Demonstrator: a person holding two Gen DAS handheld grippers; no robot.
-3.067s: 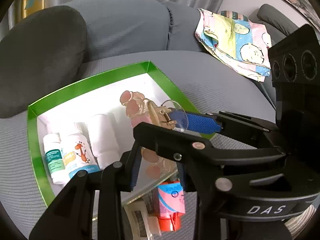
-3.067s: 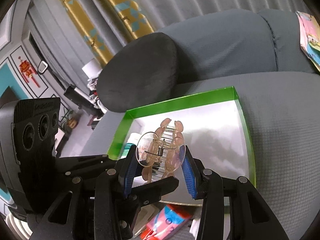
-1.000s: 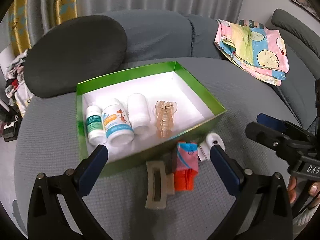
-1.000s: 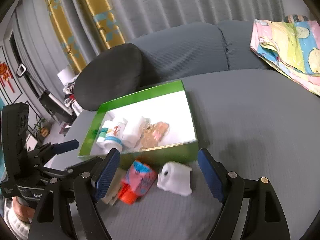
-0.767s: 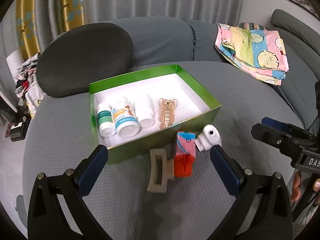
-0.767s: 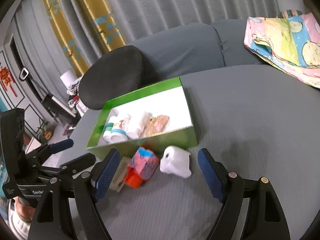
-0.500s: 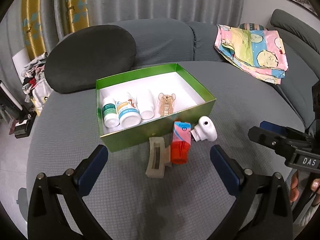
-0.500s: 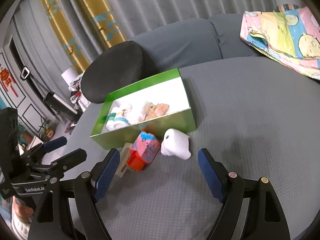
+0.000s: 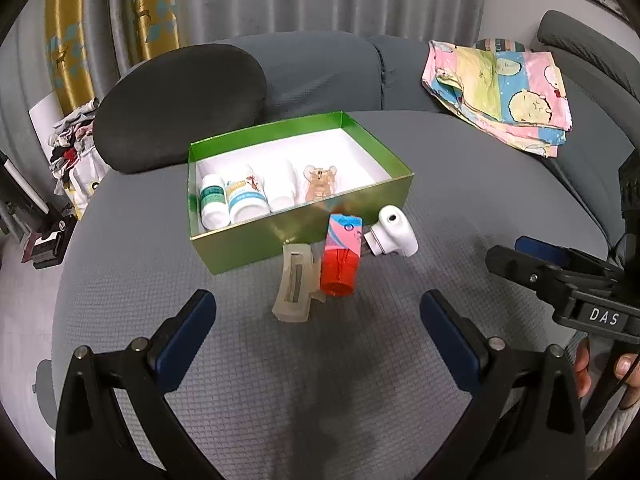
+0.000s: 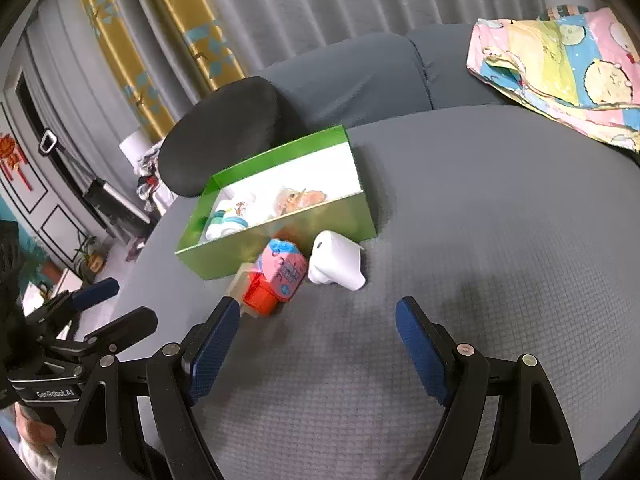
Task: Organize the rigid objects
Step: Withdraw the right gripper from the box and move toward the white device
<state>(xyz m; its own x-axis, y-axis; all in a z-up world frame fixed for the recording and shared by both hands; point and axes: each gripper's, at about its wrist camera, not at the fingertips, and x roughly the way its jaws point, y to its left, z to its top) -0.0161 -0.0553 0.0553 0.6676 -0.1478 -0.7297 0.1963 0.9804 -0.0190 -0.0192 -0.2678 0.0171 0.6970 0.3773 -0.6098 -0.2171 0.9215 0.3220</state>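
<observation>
Blue pads line the left tongs (image 9: 318,328); they stand wide apart with nothing between them, and they hang above the grey sofa seat (image 9: 360,380); the right tongs (image 10: 318,344) are also spread wide and hold nothing; I think both hang back like this so a hand can pick what to grab next.

Just past the tongs lie three loose things; a pale see-through hair clip (image 9: 294,282) lies flat; touching it on one side is a pink and red toy block (image 9: 340,258); a white plastic gadget (image 9: 390,232) with a round hole rests just beside that; all three sit right against the front wall of the green box (image 9: 304,236), so they are close to where they should go.

Inside the box, three little bottles (image 9: 244,198) lie in a neat row along one end; a peach hair clip (image 9: 320,182) lies next to them; the rest of the white floor is bare, which leaves room for the loose things.

Farther off, a dark round cushion (image 9: 180,104) leans behind the box; a bright folded cloth (image 9: 500,96) lies well apart on the sofa.
</observation>
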